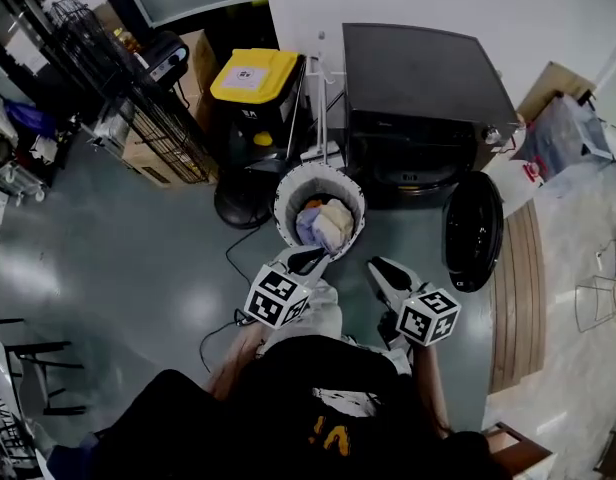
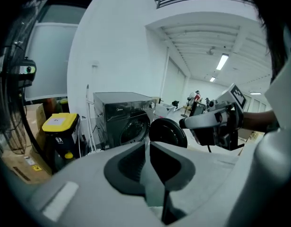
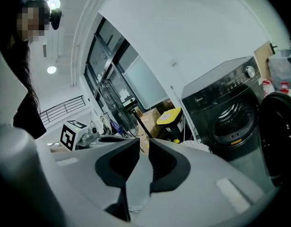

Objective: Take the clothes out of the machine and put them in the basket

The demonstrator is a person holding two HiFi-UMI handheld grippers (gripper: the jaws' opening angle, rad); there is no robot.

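The black washing machine [image 1: 423, 98] stands against the far wall with its round door [image 1: 473, 230] swung open to the right. In front of it, the white mesh basket [image 1: 284, 193] holds several light-coloured clothes [image 1: 326, 223]. My left gripper [image 1: 313, 258] hovers just short of the basket's near rim; its jaws are shut with nothing between them. My right gripper [image 1: 378, 265] is beside it to the right, also shut and holding nothing. The right gripper view shows the machine's drum [image 3: 235, 113] with no cloth visible in it. The left gripper view shows the machine [image 2: 122, 119] and door [image 2: 168, 132].
A black bin with a yellow lid [image 1: 253, 78] stands left of the machine. A black wire rack [image 1: 138, 88] and cardboard boxes fill the far left. A cable [image 1: 233, 258] runs over the floor near the basket. A wooden board [image 1: 513, 288] lies at the right.
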